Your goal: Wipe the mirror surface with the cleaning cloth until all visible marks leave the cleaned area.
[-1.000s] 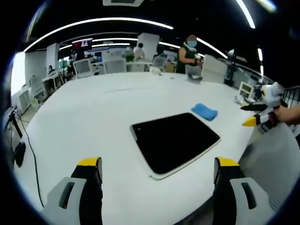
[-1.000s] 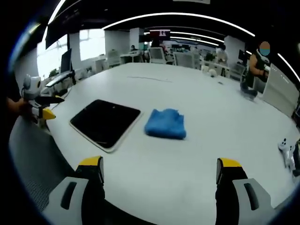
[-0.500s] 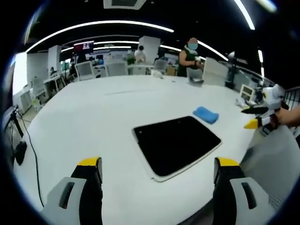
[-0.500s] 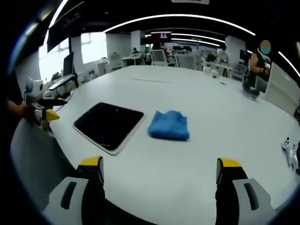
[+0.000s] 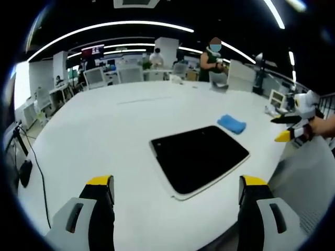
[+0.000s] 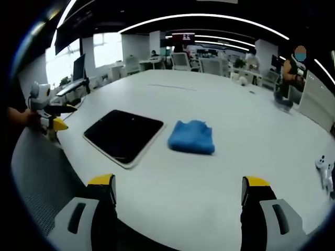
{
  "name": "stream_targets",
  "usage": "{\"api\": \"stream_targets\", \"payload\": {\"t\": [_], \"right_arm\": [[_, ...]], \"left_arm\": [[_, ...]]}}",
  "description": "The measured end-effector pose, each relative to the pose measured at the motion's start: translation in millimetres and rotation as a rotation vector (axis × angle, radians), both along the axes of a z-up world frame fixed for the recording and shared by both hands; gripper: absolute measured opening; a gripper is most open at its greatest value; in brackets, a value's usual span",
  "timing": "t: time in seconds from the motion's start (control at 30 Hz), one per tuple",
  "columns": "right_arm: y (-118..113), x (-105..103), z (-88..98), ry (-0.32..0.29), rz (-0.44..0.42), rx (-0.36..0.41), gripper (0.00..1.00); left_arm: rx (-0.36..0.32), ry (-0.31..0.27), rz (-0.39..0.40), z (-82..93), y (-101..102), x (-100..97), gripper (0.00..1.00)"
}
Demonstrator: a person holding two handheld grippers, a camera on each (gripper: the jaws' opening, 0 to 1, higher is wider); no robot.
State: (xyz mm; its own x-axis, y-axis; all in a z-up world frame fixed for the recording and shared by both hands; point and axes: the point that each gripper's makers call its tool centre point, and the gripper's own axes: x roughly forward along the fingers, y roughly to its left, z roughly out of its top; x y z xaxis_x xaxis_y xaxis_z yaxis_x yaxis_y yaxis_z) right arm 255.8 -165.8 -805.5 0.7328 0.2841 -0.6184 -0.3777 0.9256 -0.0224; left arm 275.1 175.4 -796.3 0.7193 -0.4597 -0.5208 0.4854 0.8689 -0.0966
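The mirror (image 5: 200, 157) is a dark rectangular panel with a pale rim, lying flat on the white table (image 5: 104, 130); in the right gripper view the mirror (image 6: 124, 135) lies left of centre. A folded blue cloth (image 5: 232, 123) rests just beyond the mirror's far corner, and the cloth (image 6: 192, 137) lies right beside the mirror. My left gripper (image 5: 175, 191) hangs open before the mirror, nothing between its jaws. My right gripper (image 6: 178, 191) is open too, short of the cloth. Each gripper appears at the table's edge in the other's view: the right gripper (image 5: 293, 125), the left gripper (image 6: 48, 115).
A small white device (image 6: 324, 170) lies at the table's right side. A black cable (image 5: 23, 157) runs along the table's left edge. A person (image 5: 212, 57) stands at the far side, with desks, chairs and monitors behind.
Both views have shifted slightly; the mirror and cloth sit a little farther right in each. Nothing on the table has moved and both grippers stay open.
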Motion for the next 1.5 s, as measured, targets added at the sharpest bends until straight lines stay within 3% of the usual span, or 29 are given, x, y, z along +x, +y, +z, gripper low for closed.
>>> {"api": "stream_targets", "payload": {"t": [0.53,0.97,1.37,1.5], "right_arm": [[-1.6,-1.6,1.0,-0.005,-0.007,0.003,1.00],[1.4,-4.7,-5.1,0.027,0.018,-0.006,0.99],[2.3,-5.6,-7.8,0.041,0.037,-0.027,0.99],[0.7,-4.0,-6.3,0.034,0.030,-0.021,0.99]], "left_arm": [[0.015,0.004,-0.015,-1.5,-2.4,-2.1,0.99],[-0.001,0.000,-0.045,0.1,-9.6,-3.3,1.00],[0.005,-0.019,-0.014,1.9,-2.7,0.3,1.00],[0.037,-0.017,-0.035,-0.3,-5.1,-0.8,0.99]]}}
